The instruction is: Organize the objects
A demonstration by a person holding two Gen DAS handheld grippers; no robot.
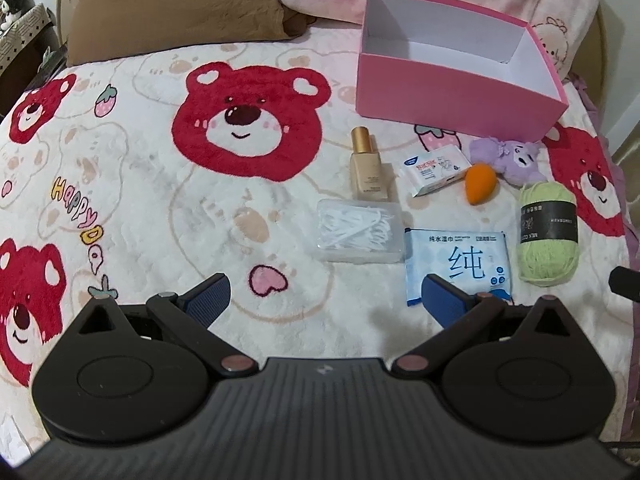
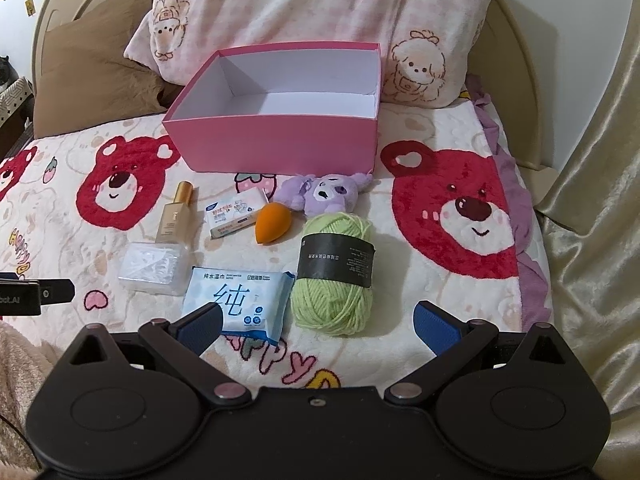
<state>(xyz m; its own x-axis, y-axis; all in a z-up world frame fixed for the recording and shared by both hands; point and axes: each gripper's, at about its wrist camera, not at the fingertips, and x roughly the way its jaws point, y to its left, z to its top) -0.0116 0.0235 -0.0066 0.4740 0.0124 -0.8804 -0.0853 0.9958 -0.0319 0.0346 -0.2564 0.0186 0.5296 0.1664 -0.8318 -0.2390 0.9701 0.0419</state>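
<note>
An empty pink box (image 1: 452, 92) (image 2: 280, 144) stands open on the bed. In front of it lie a foundation bottle (image 1: 367, 166) (image 2: 176, 214), a clear box of floss picks (image 1: 360, 230) (image 2: 154, 268), a small tissue pack (image 1: 436, 170) (image 2: 236, 212), an orange sponge (image 1: 480, 184) (image 2: 272, 222), a purple plush (image 1: 508, 156) (image 2: 324, 196), green yarn (image 1: 546, 236) (image 2: 334, 276) and a blue wet-wipes pack (image 1: 456, 264) (image 2: 240, 300). My left gripper (image 1: 326, 300) is open and empty, hovering before the floss box. My right gripper (image 2: 318, 324) is open and empty, just before the yarn.
A bear-print blanket (image 1: 200, 220) (image 2: 460, 280) covers the bed. A brown pillow (image 1: 168, 8) and a pink pillow (image 2: 320, 12) lie behind the box. A gold curtain (image 2: 600, 160) hangs at the right. The left gripper's side shows in the right wrist view (image 2: 32, 298).
</note>
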